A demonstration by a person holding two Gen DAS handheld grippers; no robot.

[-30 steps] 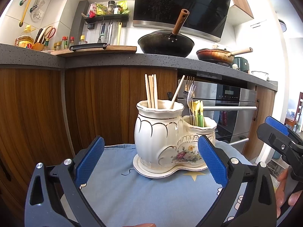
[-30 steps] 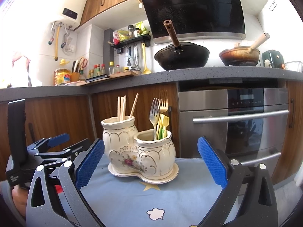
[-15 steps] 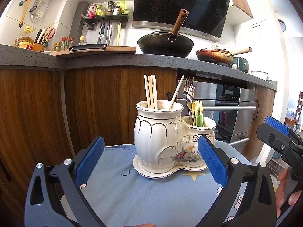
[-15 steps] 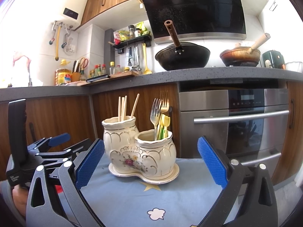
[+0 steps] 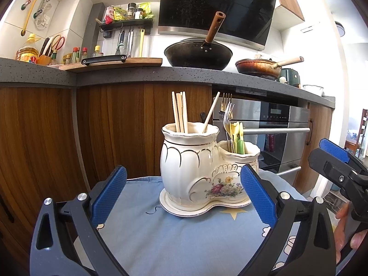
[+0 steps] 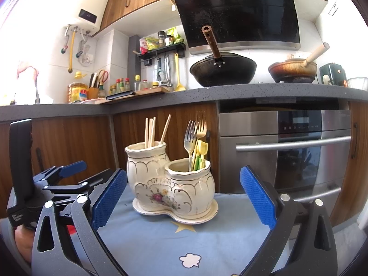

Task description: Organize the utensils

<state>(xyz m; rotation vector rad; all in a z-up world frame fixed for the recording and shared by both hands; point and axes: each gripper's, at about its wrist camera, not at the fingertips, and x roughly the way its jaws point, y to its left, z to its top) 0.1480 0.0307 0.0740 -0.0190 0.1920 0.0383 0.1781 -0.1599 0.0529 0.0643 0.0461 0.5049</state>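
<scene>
The holder (image 5: 202,170), a cream double-pot ceramic piece with gilt lines and a flower print, stands upright on its matching saucer on a blue cloth (image 5: 184,234), in front of the wooden cabinets (image 5: 115,126). In the left wrist view its taller pot is on the left and carries chopsticks (image 5: 180,112): a close bunch standing straight, and one more leaning right. The lower pot on the right carries forks (image 5: 227,119) and yellow and green plastic utensils (image 5: 238,135).

The left gripper (image 5: 184,195) is spread wide and grips nothing; the holder sits beyond and between its blue pads (image 5: 109,195), not touching them. The right gripper (image 6: 184,197) is likewise wide apart and empty, with the holder ahead between its fingers, clear of both. In the right wrist view the left gripper shows at the left edge; in the left wrist view the right one shows at the right edge.

On the counter (image 6: 253,90) behind are a black wok (image 6: 223,71) and a brown pan (image 6: 293,70), with an oven (image 6: 287,151) below.
</scene>
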